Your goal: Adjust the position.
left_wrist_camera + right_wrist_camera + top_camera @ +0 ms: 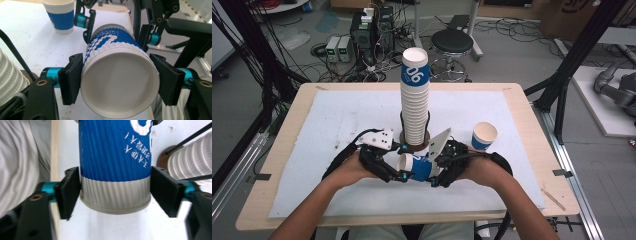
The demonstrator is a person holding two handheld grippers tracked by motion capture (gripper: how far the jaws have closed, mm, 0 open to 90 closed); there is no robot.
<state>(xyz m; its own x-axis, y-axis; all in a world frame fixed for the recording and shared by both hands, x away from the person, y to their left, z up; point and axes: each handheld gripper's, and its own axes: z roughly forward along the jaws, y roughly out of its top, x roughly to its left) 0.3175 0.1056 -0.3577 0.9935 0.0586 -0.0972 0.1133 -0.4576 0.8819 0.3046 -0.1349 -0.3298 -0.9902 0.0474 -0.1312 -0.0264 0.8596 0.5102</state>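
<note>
1. Currently the blue-and-white paper cup (pixel 417 166) lies on its side in the air just above the surface (pixel 337 125), held between both grippers in front of the tall stack of cups (pixel 415 100).
2. In the left gripper view the left gripper (pixel 120 86) is clamped on the cup's open rim end, one black pad (pixel 71 78) pressed on each side. Keep that squeeze light; the rim is thin paper and will likely go oval or crease.
3. In the right gripper view the right gripper (pixel 115 195) straddles the white band at the cup's base. Its left pad touches the wall, while the right pad (pixel 166 193) stands a sliver off, so I judge it closed around the base only loosely, or just letting go.
4. The step in hand looks like passing or pulling apart the cup between the two hands. Pull straight along the cup's axis, without twisting, so the ribbed sleeve does not slip under the pads.
5. Let one gripper take the full hold before the other opens; otherwise the cup may drop and roll.
6. Keep clear of the stack and the thin black rods (pixel 401 122) around it, which stand near the hands. A knock there could topple it.
7. The single upright cup (pixel 484 135) stands to the right of the stack; a freed cup would sit well beside it.
</note>
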